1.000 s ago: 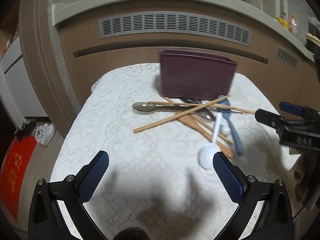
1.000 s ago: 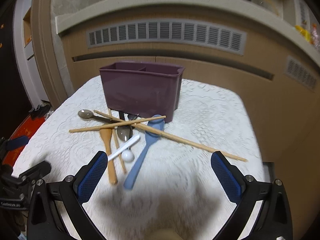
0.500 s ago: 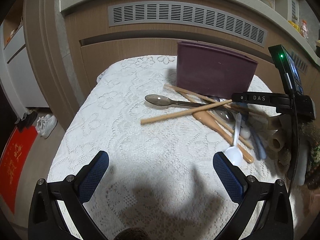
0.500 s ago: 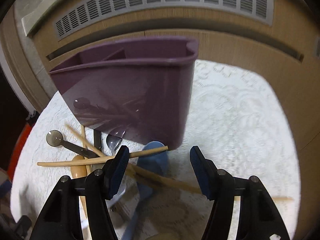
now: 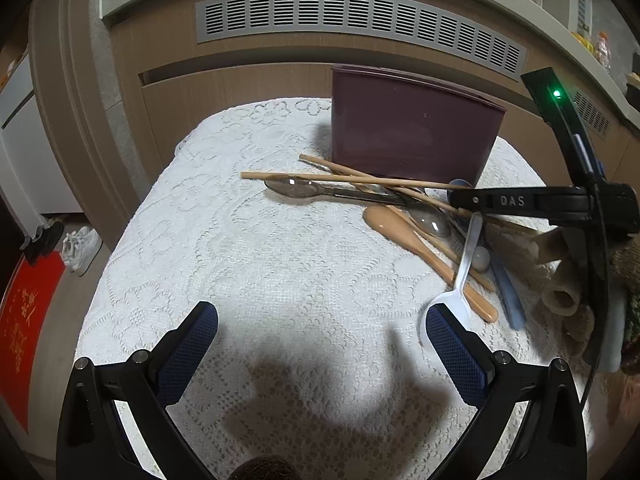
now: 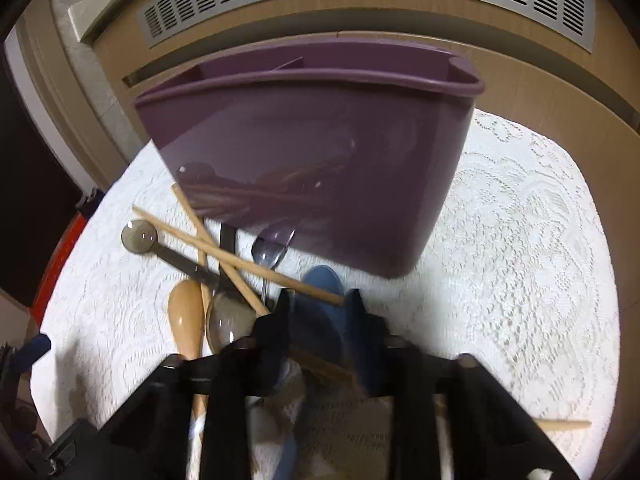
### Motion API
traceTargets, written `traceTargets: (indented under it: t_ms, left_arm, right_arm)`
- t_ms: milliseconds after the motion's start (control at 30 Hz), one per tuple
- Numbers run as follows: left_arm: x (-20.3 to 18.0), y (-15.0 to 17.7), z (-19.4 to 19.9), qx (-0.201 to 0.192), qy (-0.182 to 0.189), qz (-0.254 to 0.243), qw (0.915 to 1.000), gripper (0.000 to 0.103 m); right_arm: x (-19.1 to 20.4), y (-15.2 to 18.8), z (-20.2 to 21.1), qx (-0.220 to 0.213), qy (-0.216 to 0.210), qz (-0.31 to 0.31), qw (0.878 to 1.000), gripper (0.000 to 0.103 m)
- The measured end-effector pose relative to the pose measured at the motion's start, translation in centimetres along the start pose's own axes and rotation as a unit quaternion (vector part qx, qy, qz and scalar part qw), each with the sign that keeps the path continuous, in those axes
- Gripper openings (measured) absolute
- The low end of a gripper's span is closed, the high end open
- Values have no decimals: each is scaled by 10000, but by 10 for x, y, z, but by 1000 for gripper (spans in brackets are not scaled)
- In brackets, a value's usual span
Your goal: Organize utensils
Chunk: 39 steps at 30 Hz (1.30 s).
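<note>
The only legible lettering is "DAS", in pale capitals on the black body of the right gripper point(image 5: 520, 201), which reaches in just right of the purple utensil caddy point(image 5: 412, 128). Far left of the caddy, a red mat point(image 5: 24, 332) on the floor carries gold characters too blurred to read.

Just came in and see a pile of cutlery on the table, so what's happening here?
A person is sorting utensils with two handheld grippers. The right gripper has closed in around the blue plastic spoon and a wooden chopstick crossing it, just before the purple plastic utensil bin; whether it grips either is unclear. The left gripper hovers open above the white lace tablecloth, holding nothing. No utensil can be seen in the bin.
</note>
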State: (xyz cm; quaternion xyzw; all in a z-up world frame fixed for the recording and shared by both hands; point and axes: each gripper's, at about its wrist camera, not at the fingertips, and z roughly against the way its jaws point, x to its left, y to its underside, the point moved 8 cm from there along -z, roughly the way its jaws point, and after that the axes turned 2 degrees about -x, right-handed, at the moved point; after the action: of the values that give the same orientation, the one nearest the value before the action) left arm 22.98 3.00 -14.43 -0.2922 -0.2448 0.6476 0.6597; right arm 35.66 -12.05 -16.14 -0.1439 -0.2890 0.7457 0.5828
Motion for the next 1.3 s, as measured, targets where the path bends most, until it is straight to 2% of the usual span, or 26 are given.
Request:
traceTargets:
  t_ms: [167,333,467,633,767,900,1000,1067,1100,1233,1267,1300]
  left_arm:
    - [-5,3,2,18,38,-85,10000,103]
    - [-18,6,3,51,218,-346,9991,103]
    - [-43,7,4,64,648,-662,9957,103]
    - [-79,9,4,84,1216,-1112,9863,102]
    - [-89,8,0,260,1554,-1008,9823,83]
    - [-86,3,-10,396,1413,-1057,9835,79]
    - [-86,-3,-16,470,1531,-922,9828,79]
    - [-84,-10,-15,391,1475,-836,9847,79]
    - [-81,-13,-13,320,1379,-799,9867,79]
    - [-54,-22,-2,-234,514,-561,9968,81]
    - [-42,-22,1,-335,257,-400,9983,88]
    - [-35,-21,3,-363,156,-261,9989,98]
  right_arm:
    - [7,14,20,-37,-63,158,9998,10]
    - [1,30,52,-226,-165,29,9996,10]
    - [-9,39,75,-398,-133,-182,9990,10]
    - [-33,56,90,-443,192,-361,9982,10]
    - [-46,75,102,-384,146,-494,9979,11]
    - [-50,96,105,-332,123,-542,9979,27]
    - [-50,107,103,-290,79,-536,9981,27]
    - [-44,108,103,-310,-24,-449,9985,27]
    - [-39,106,104,-340,-67,-369,9987,27]
    - [-5,88,99,-453,-454,-46,9979,27]
    - [2,83,96,-448,-551,-13,9975,27]
    - [12,77,89,-424,-688,24,9967,27]
